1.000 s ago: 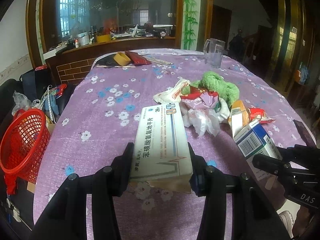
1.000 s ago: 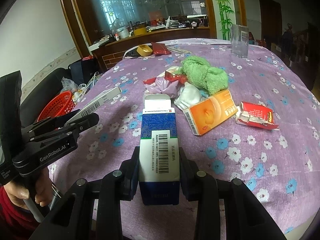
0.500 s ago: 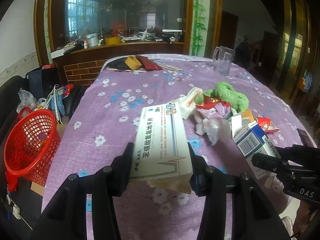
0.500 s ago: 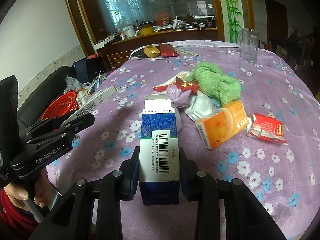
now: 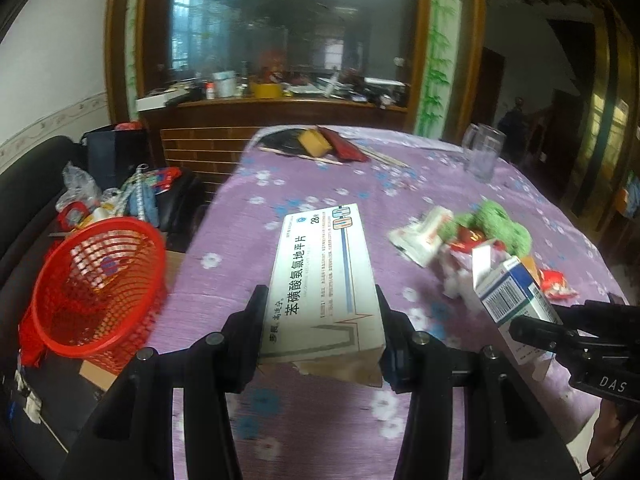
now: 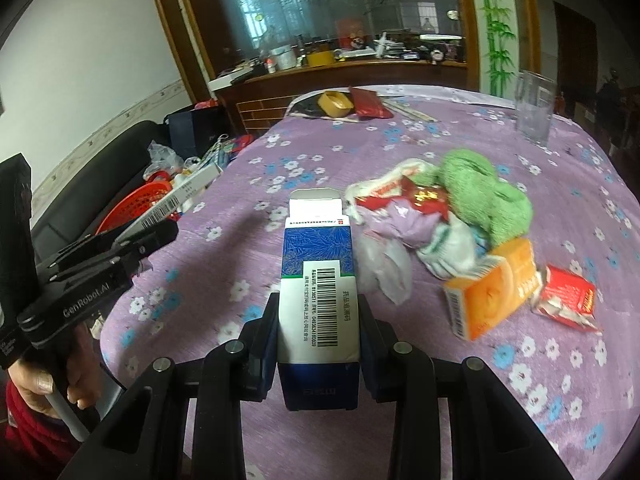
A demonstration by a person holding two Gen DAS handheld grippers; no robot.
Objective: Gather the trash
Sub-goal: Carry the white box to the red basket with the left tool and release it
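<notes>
Spreading under everything, your purple flowered surface [image 6: 320, 168] carries a trash pile [image 6: 440, 216]. Off its left edge sits the red basket [image 5: 96, 288]. Your left gripper [image 5: 320, 320] clamps the white medicine box [image 5: 324, 280]; your right gripper [image 6: 318, 328] clamps the blue-and-white carton [image 6: 318, 284].

White wall [image 6: 92, 52], wood-framed window [image 5: 256, 20] above cluttered brick counter [image 5: 224, 148], black sofa [image 5: 24, 184] left, dim doorway [image 5: 492, 88] right.
</notes>
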